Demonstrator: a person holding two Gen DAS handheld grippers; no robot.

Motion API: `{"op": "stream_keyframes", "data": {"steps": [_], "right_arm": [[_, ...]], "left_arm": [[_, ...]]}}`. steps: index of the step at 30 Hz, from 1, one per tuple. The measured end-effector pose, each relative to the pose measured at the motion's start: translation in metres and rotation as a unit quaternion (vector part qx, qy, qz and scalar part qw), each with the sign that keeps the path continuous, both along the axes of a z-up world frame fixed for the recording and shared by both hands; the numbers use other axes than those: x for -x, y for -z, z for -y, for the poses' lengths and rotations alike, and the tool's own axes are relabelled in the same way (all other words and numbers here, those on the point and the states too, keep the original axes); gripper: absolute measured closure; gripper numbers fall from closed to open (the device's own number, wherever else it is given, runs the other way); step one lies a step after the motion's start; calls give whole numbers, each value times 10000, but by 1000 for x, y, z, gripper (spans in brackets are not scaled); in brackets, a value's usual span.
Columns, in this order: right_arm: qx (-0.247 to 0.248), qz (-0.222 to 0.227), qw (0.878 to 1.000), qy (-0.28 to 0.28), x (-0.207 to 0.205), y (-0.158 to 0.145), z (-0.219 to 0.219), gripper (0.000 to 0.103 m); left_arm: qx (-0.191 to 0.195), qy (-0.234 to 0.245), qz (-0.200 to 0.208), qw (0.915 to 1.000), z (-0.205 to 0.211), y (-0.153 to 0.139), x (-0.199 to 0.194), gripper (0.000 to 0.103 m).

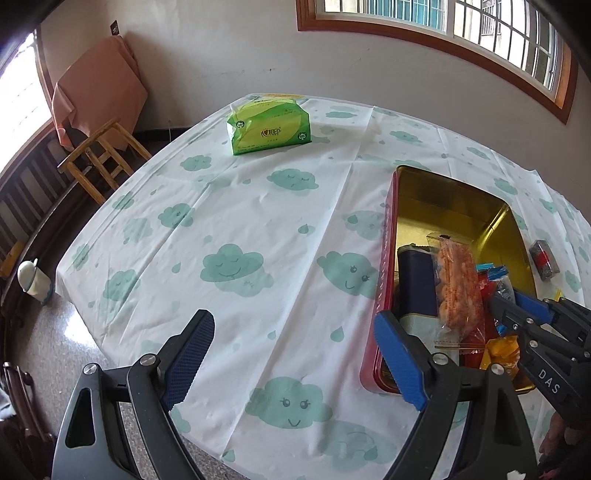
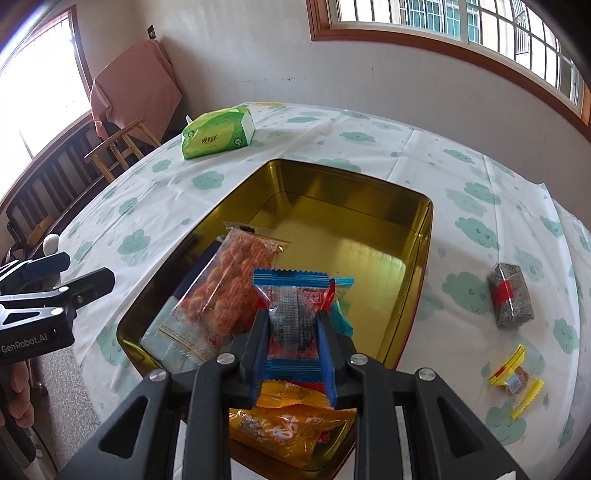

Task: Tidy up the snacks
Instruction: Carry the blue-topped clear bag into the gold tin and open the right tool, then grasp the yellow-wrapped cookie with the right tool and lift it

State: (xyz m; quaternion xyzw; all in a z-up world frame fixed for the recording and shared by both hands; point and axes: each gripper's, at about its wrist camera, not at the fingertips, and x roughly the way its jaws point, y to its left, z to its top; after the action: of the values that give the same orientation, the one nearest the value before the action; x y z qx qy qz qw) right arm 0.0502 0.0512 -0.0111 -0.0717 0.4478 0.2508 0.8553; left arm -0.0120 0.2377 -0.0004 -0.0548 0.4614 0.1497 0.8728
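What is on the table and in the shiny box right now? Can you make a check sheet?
Surface: table under a white cloud-print cloth.
Job's things: open gold-lined tin holding an orange biscuit pack, a yellow-orange packet and others; a dark snack block and a yellow-wrapped sweet lie on the cloth outside it.
Clutter: green tissue pack.
Grippers: left gripper open, empty, beside the tin; right gripper shut on a blue-edged snack packet over the tin.
Cables: nothing seen.
Surroundings: wooden stool, window, wall.
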Motion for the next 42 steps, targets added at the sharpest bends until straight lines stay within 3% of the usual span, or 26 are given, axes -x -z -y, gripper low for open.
{"op": "stream_keyframes", "data": {"steps": [15, 19, 26, 30, 34, 42], "right_arm": [[53, 22, 10000, -64, 1, 4, -2, 75], [3, 139, 9999, -30, 4, -4, 2, 63], [-292, 479, 9978, 352, 6, -33, 46, 60], [12, 561, 9975, 438, 1, -33, 85, 59], [454, 331, 9978, 363, -13, -20, 124, 59], [999, -89, 9950, 10, -34, 9, 154, 59]], "left_arm": [[43, 6, -29, 10000, 1, 3, -1, 18], [34, 24, -18, 10000, 4, 4, 0, 18], [35, 80, -10, 10000, 10, 0, -1, 17], [29, 121, -11, 9999, 13, -2, -1, 18], [17, 176, -6, 9998, 18, -4, -3, 17], [-31, 326, -35, 9995, 33, -8, -5, 17]]}}
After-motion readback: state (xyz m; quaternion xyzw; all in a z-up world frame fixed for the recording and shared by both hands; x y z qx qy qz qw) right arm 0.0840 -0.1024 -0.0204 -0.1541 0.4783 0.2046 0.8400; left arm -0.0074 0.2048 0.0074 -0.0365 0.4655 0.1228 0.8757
